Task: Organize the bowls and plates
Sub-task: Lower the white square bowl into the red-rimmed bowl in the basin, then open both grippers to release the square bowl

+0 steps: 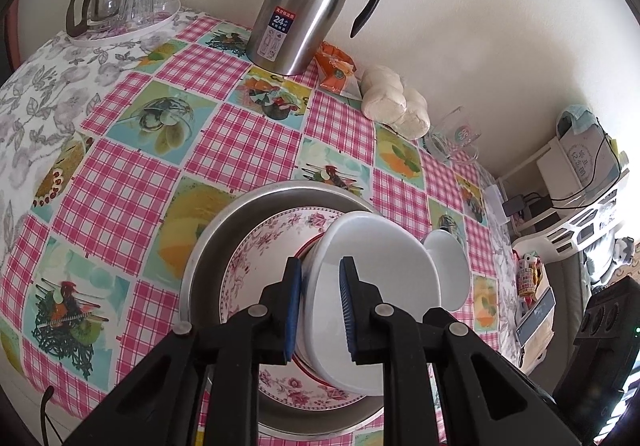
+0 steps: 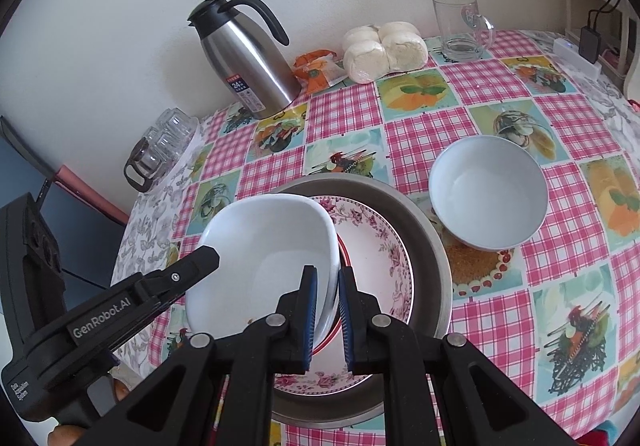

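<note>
You have two white bowls, one floral plate (image 2: 384, 246) and one metal basin (image 2: 424, 230) in front of you, plus one steel thermos jug (image 2: 244, 62) at the back. Your left gripper (image 1: 320, 306) pinches the rim of the squarish white bowl (image 2: 264, 258), one blue pad inside and one outside. Your right gripper (image 2: 328, 318) pinches the opposite rim of that same bowl. The bowl hangs tilted between both grippers, above the floral plate, which lies inside the basin. The round white bowl (image 2: 488, 190) sits on the checked tablecloth (image 2: 424, 122), just beside the basin and apart from both grippers
</note>
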`<state>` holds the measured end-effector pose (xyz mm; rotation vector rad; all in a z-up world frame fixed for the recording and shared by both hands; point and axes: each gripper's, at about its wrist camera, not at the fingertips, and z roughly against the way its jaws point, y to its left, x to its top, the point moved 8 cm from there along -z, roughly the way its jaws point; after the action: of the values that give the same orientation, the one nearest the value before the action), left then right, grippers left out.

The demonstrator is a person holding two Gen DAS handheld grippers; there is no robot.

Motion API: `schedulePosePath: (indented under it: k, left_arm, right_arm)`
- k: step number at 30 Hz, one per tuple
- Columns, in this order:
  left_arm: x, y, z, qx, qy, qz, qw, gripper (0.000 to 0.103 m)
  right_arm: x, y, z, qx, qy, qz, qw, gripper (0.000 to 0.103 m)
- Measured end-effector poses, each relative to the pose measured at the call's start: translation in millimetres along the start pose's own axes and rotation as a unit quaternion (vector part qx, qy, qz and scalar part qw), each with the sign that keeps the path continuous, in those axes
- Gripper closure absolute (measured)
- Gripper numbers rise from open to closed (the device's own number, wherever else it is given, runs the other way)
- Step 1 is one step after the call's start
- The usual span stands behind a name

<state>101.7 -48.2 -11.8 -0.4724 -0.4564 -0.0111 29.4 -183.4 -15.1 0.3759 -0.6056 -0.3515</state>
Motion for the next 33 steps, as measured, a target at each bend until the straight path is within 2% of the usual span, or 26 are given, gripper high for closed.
schedulePosePath:
  k: [16, 18, 25, 27, 29, 32, 33]
  left_arm:
    - [0, 1, -2, -0.002, 0.004, 0.008, 1.0, 0.085]
    - [0, 2, -2, -0.004, 0.005, 0.011, 0.9999, 0.084]
    - [4, 7, 6, 0.009, -0.012, 0.02, 0.9997, 0.08]
    - [6, 9, 11, 0.012, -0.02, 0.023, 0.9995, 0.075]
    - [8, 12, 14, 0.021, -0.028, 0.025, 0.9991, 0.064]
    - [10, 16, 14, 0.029, -0.029, 0.029, 0.9987, 0.056]
    - [9, 17, 14, 0.031, -0.027, 0.032, 0.9986, 0.054]
  right_arm:
    - [1, 1, 1, 0.005, -0.003, 0.001, 1.0, 0.091]
    - [1, 0, 0, 0.001, 0.0, -0.001, 1.0, 0.088]
    - [2, -4, 0, -0.002, 0.003, -0.006, 1.0, 0.087]
    - [2, -6, 0, -0.009, 0.002, -0.005, 1.0, 0.084]
    - [3, -7, 2, -0.014, -0.001, -0.007, 1.0, 0.081]
    - [6, -10, 6, -0.023, -0.012, -0.01, 1.0, 0.073]
    - [7, -11, 7, -0.027, -0.016, -0.01, 0.999, 0.066]
